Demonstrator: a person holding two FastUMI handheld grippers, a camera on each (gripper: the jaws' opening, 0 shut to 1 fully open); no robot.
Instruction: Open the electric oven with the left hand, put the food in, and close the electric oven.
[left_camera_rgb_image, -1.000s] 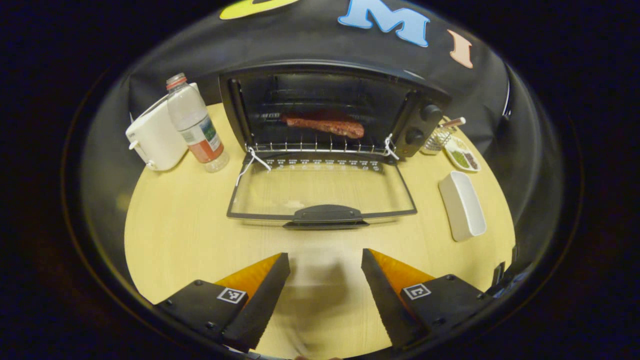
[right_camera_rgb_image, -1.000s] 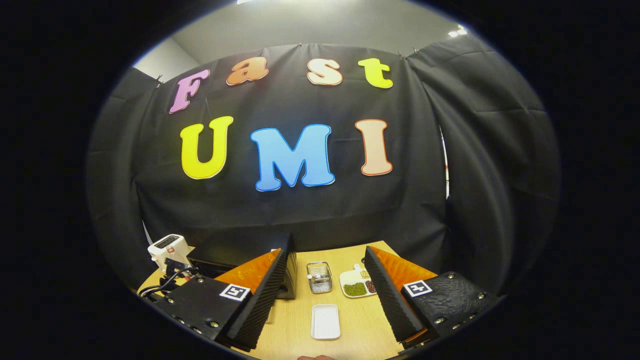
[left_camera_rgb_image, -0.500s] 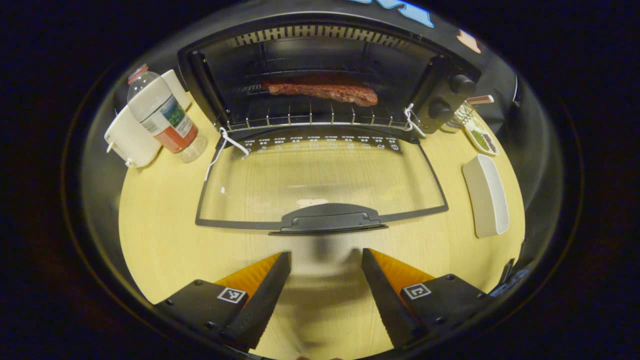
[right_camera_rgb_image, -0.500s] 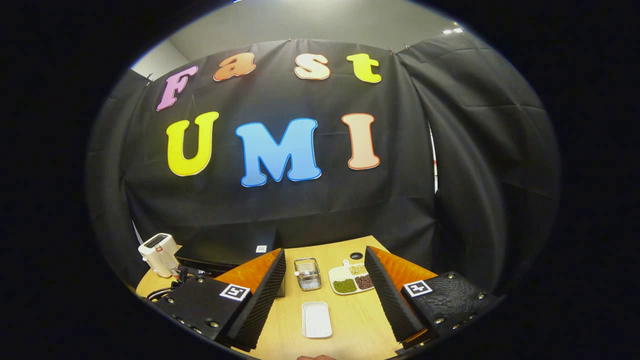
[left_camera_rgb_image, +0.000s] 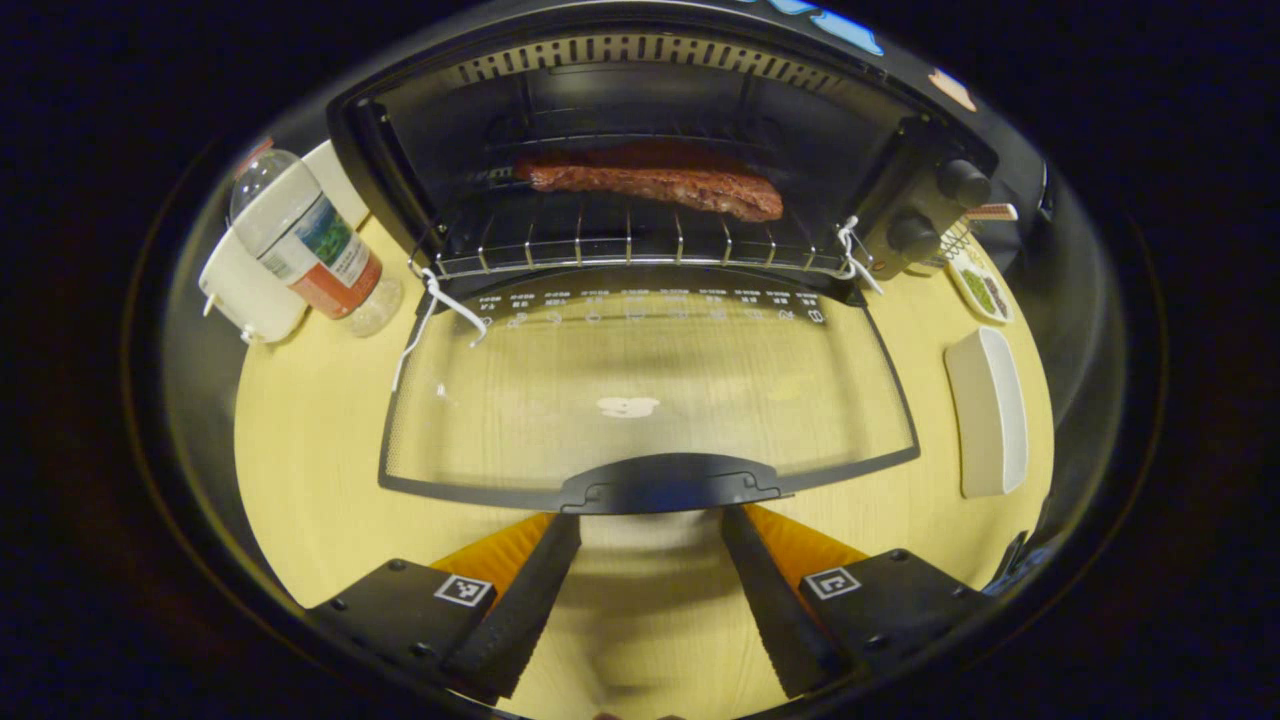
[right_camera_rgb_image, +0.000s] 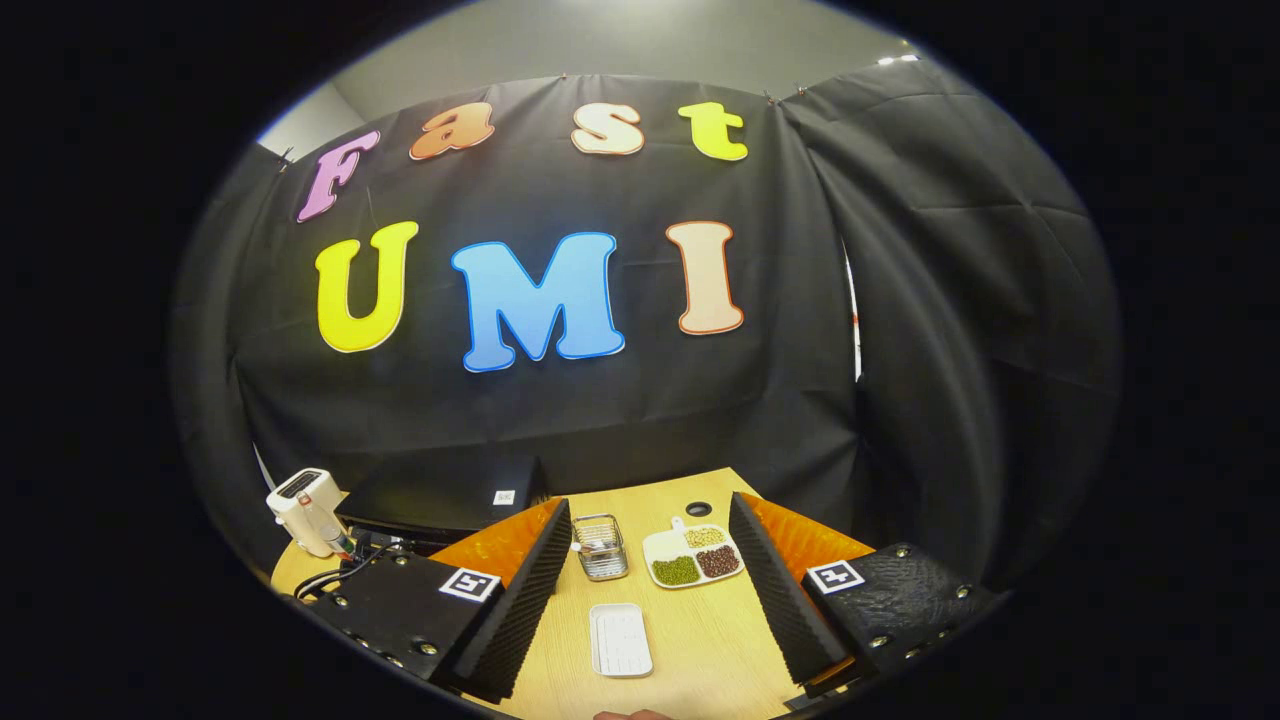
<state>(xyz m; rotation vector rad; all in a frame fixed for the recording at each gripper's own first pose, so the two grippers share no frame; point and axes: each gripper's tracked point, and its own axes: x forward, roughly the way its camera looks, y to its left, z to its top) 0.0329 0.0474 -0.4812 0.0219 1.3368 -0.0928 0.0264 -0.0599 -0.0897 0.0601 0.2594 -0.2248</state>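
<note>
- The electric oven (left_camera_rgb_image: 640, 150) stands at the back of the table, its glass door (left_camera_rgb_image: 645, 385) folded flat toward the camera; the food, a strip of browned meat (left_camera_rgb_image: 655, 188), lies on the wire rack (left_camera_rgb_image: 630, 240) inside.
- The left gripper (left_camera_rgb_image: 650, 525) sits just in front of the door handle (left_camera_rgb_image: 670, 483), jaws wide and empty, tips at the handle's edge.
- To close well, I judge the fingers should slip under or around the handle, then lift in an arc about the hinge, not push flat.
- The right gripper (right_camera_rgb_image: 650, 540) hovers high, jaws wide, holding nothing.
- The pale wooden table (left_camera_rgb_image: 320, 470) carries a water bottle (left_camera_rgb_image: 305, 245), a white appliance (left_camera_rgb_image: 240, 290), an empty white tray (left_camera_rgb_image: 988, 410), a wire basket (right_camera_rgb_image: 600, 547) and a divided dish of beans (right_camera_rgb_image: 693, 556); black cloth walls the booth.
</note>
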